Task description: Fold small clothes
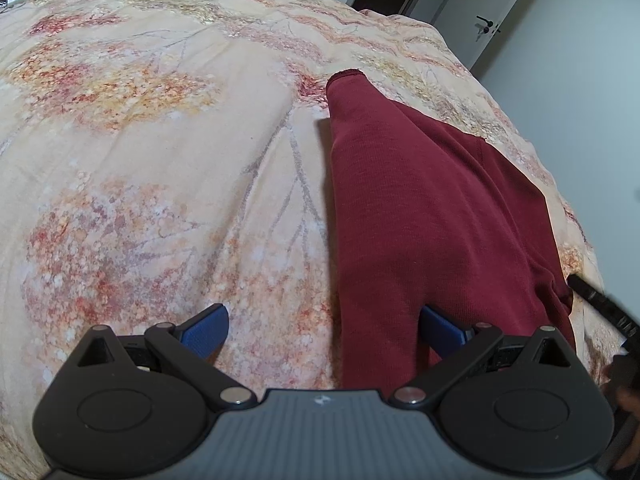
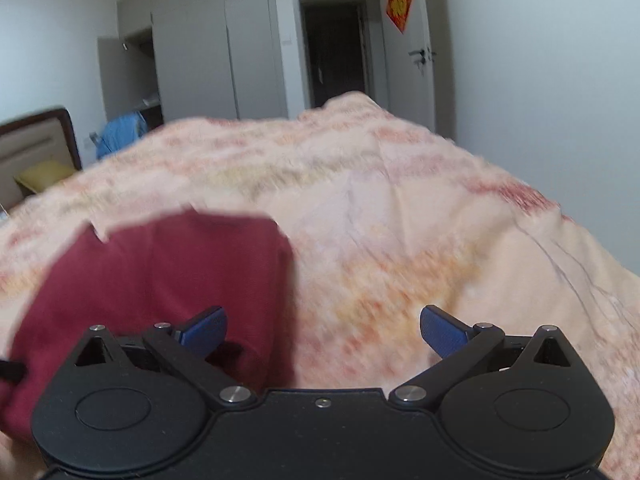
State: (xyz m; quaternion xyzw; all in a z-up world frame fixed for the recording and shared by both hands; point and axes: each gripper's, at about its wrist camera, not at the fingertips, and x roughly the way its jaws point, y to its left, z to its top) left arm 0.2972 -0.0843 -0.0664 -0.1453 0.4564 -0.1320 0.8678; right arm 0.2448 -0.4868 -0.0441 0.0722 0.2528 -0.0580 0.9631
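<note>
We see a floral, softly rumpled bedspread (image 1: pixel 160 160); on it, at four o'clock in the left view, a maroon ribbed-knit garment (image 1: pixel 420 220), long and tapering. Our left gripper (image 1: pixel 324 330) and right gripper (image 2: pixel 323 330), blue-padded, both gape, holding nothing.

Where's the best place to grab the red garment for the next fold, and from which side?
Probably the garment's near left edge, by the open left gripper. That straight edge lies flat on the bedspread between its fingers, so come straight down and pinch it there.
</note>
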